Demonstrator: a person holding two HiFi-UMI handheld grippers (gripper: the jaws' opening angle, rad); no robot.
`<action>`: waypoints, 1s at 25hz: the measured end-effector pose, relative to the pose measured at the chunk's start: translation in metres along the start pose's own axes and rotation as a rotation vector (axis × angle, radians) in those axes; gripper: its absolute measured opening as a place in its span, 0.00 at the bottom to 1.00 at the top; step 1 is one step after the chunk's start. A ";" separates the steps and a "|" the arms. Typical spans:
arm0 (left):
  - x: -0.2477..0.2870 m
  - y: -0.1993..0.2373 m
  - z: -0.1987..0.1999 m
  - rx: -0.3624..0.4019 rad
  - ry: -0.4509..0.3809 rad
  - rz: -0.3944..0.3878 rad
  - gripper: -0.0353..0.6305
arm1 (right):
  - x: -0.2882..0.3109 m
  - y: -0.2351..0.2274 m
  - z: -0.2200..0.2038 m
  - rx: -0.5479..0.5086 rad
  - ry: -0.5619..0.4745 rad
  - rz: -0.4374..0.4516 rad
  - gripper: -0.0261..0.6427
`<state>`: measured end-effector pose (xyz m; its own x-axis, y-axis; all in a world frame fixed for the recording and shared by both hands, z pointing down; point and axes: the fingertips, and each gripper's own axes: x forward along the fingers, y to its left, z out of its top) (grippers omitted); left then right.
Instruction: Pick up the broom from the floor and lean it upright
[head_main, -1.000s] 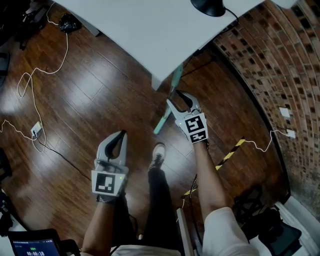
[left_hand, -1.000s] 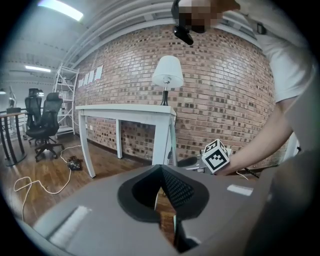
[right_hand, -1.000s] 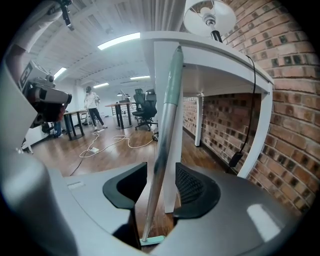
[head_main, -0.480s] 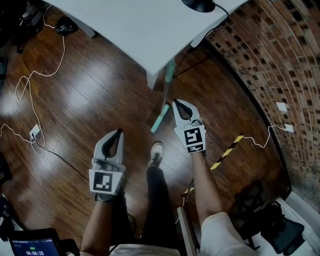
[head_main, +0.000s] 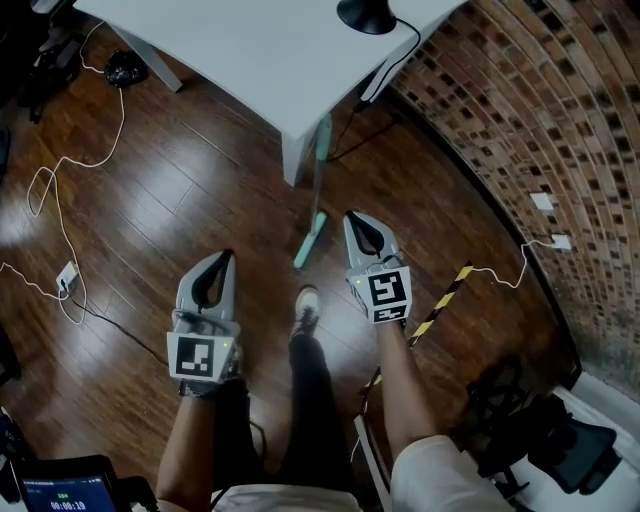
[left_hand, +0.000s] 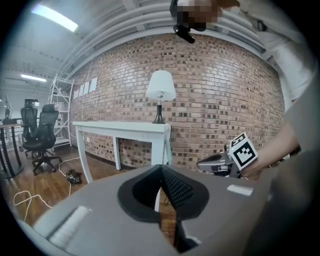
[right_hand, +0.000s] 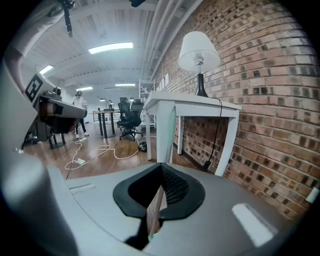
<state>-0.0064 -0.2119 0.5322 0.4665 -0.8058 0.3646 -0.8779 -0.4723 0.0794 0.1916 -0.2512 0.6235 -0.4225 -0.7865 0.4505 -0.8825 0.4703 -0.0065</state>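
Here, the broom (head_main: 313, 232) leans just beyond the right gripper's (head_main: 353, 218) shut jaws.

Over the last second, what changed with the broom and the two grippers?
The right gripper, whose jaws stood open around the handle of the broom, has closed empty and drawn back toward the person, leaving it free. The broom stays leaning upright against the white table, its head on the floor. The left gripper stays shut and empty, off to the side.

Floor (head_main: 200, 190): dark wood planks.
Table (head_main: 250, 55): white, stands on it.
Broom (head_main: 310, 238): head down beside the table leg.
Cable (head_main: 122, 105): white, left of table.
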 end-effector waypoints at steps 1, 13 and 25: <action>-0.006 0.001 0.006 0.005 -0.010 -0.002 0.06 | -0.009 0.004 0.007 0.007 -0.011 -0.005 0.06; -0.090 0.011 0.069 0.061 -0.116 -0.049 0.06 | -0.125 0.069 0.105 0.008 -0.166 -0.117 0.06; -0.175 0.022 0.132 0.105 -0.217 -0.104 0.06 | -0.216 0.130 0.184 0.004 -0.247 -0.252 0.06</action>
<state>-0.0927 -0.1280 0.3476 0.5760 -0.8033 0.1515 -0.8131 -0.5821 0.0048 0.1303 -0.0941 0.3609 -0.2284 -0.9509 0.2089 -0.9659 0.2482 0.0738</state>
